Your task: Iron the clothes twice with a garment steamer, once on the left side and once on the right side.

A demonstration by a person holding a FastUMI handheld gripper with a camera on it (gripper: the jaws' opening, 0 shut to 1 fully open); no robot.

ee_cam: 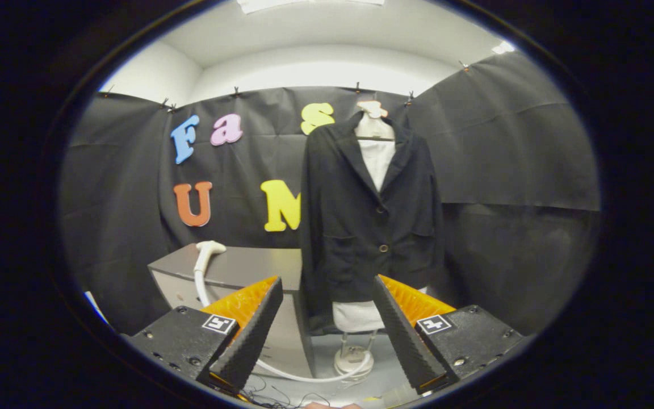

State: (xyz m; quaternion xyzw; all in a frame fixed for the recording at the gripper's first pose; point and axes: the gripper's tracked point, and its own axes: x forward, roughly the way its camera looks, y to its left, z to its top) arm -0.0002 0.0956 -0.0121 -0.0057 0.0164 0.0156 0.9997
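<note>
The white garment steamer head [209, 250] lies on the grey desk [247, 267], at its left edge. Right of the desk hangs a black jacket [369, 221] on a white mannequin [376, 156], beyond the parted, empty fingers [326, 332].

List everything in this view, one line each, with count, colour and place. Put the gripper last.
Jacket: one, black, on a mannequin beyond the fingers, buttoned.
Mannequin: one, white, inside the jacket, on a stand.
Steamer head: one, white, lying on the cabinet's top.
Hose: one, white, from the steamer head down towards the stand's base.
Cabinet: one, grey, left of the jacket.
Gripper: one, black and orange, jaws open, holding nothing.
</note>
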